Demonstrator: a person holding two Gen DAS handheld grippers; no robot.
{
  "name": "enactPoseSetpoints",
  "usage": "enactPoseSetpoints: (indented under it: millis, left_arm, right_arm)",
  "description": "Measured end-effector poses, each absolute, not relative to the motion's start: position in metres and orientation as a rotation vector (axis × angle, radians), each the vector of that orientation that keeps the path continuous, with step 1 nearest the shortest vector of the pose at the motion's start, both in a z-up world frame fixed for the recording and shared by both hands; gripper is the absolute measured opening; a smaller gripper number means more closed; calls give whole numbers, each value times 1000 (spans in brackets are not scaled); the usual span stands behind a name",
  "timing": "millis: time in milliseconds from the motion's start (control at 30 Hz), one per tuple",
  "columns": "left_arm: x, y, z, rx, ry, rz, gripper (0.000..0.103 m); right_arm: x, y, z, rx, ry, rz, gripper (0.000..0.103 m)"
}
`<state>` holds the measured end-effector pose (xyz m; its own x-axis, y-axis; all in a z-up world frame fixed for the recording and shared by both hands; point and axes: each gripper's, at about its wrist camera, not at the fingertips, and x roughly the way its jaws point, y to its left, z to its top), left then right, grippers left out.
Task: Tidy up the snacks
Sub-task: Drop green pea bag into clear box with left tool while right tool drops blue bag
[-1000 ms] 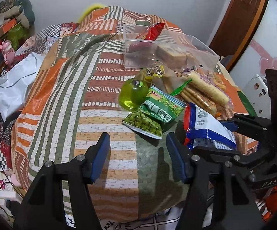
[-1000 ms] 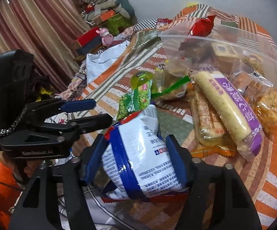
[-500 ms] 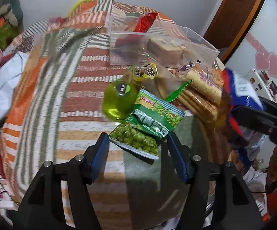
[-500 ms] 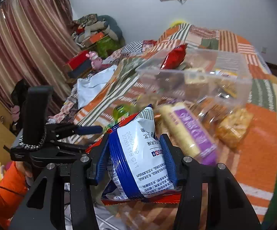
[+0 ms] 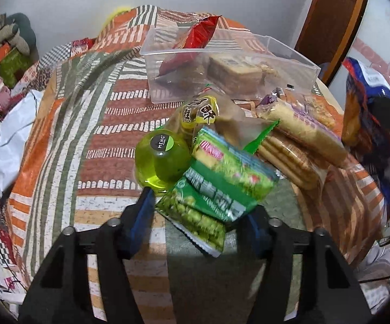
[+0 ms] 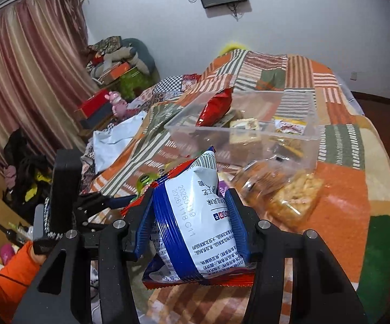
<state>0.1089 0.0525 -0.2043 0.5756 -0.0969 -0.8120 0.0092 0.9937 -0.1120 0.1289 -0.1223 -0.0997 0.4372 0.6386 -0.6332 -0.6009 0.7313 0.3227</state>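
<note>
My right gripper [image 6: 191,213] is shut on a blue and white snack bag [image 6: 195,221] and holds it above the bed; the bag also shows at the right edge of the left wrist view [image 5: 370,124]. My left gripper [image 5: 200,213] is open, its fingers on either side of a green pea snack packet [image 5: 216,189] on the quilt. A clear plastic bin [image 5: 222,64] with a red packet [image 5: 195,40] and cracker packs stands behind; it also shows in the right wrist view [image 6: 249,124].
A green jelly cup [image 5: 162,159], a yellow wrapped snack [image 5: 200,110], a purple biscuit roll [image 5: 303,129] and cracker packs [image 5: 289,159] lie before the bin. A white bag [image 5: 8,132] lies at the bed's left. Clutter and curtains [image 6: 33,81] are on the left.
My right gripper has lifted the blue and white bag higher above the quilt. My left gripper has moved forward so its fingers straddle the green pea packet.
</note>
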Motion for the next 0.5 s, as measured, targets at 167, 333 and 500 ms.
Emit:
enactPoseSetpoints:
  millis: [167, 333, 500]
  left_arm:
    - [96, 53, -187, -69, 875, -46, 54]
    - [92, 57, -162, -67, 800, 16, 54]
    - [102, 60, -134, -89, 740, -6, 54]
  right_arm:
    - [132, -127, -97, 47, 800, 755, 48]
    - [136, -132, -93, 63, 785, 738, 48]
    - [143, -137, -83, 60, 751, 716, 48]
